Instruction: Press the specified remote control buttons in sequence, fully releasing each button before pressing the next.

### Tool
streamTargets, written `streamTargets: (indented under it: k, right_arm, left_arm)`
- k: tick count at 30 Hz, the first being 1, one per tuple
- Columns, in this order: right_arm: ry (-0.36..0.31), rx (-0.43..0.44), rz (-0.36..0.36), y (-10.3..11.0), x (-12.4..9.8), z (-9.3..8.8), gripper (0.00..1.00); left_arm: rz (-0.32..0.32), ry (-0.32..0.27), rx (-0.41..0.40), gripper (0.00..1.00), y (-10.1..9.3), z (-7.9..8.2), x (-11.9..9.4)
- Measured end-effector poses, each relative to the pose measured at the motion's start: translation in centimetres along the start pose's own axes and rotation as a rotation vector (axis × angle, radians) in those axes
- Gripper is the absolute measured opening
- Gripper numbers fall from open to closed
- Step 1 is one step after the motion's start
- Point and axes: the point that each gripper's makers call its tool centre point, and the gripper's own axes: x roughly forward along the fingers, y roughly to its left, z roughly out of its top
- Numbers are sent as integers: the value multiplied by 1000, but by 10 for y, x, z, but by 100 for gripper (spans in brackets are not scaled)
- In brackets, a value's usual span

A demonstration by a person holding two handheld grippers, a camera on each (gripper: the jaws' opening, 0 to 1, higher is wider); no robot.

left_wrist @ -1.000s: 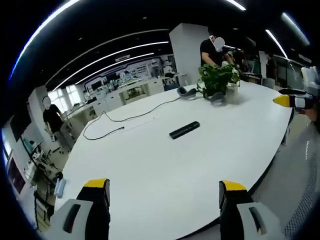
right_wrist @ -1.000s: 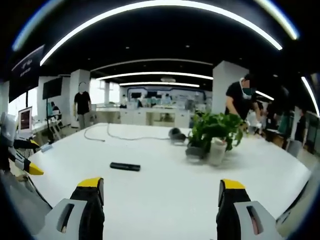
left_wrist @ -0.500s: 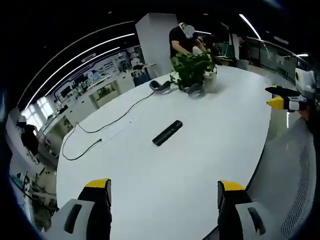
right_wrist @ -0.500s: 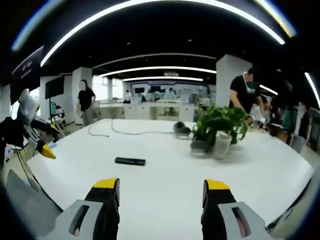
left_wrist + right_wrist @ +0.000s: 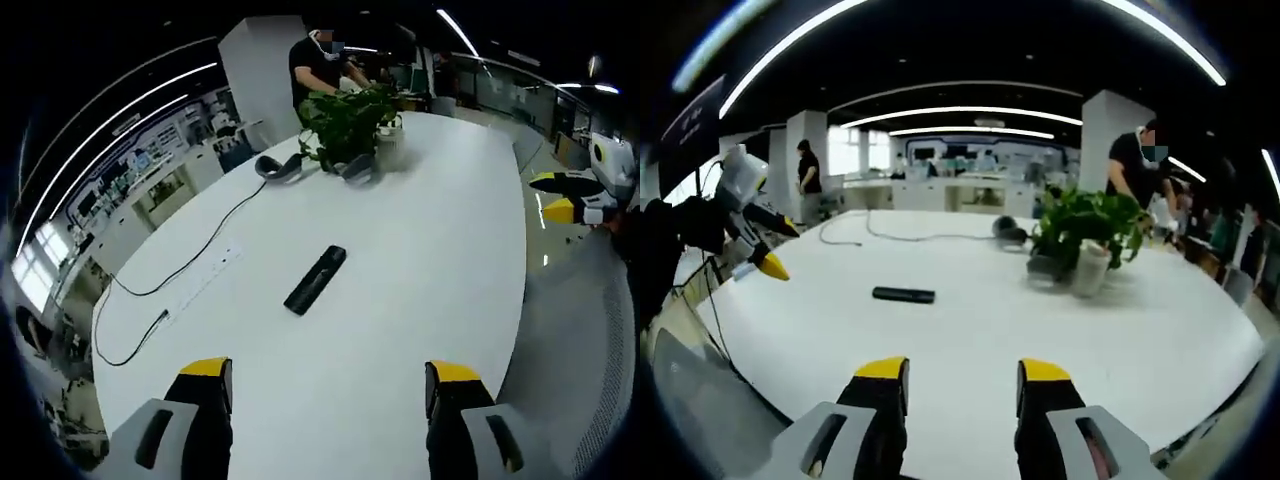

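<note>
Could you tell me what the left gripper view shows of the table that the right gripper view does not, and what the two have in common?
The left gripper view looks down on the table, so it shows a white power strip lying along the black cable.

The right gripper view looks across the table and takes in a person standing beyond its far left end.

Both share the black remote lying untouched, the potted plant, the headphones, and a person behind the plant. Each also catches the other gripper at its edge.

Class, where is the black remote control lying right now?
In the left gripper view, the slim black remote control lies mid-table on the white oval table, between the potted green plant and the black cable.
</note>
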Motion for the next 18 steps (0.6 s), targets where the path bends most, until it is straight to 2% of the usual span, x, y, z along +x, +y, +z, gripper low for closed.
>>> streamTargets:
  k: [7,9,15,18]
  right_arm:
    - [53,-2,2,0,2,-10,24]
    - [103,-5,-7,-1,2,-17,18]
    - [163,-23,-45,-8,3,-28,0]
    - [193,-34,-55,-10,5,-33,0]
  left_arm:
    - [-50,32,78,79,8,12,25]
    - [-65,45,104,78,11,14,33]
    - [-115,87,172,75,15,18,56]
    - [-141,115,202,71,17,18,69]
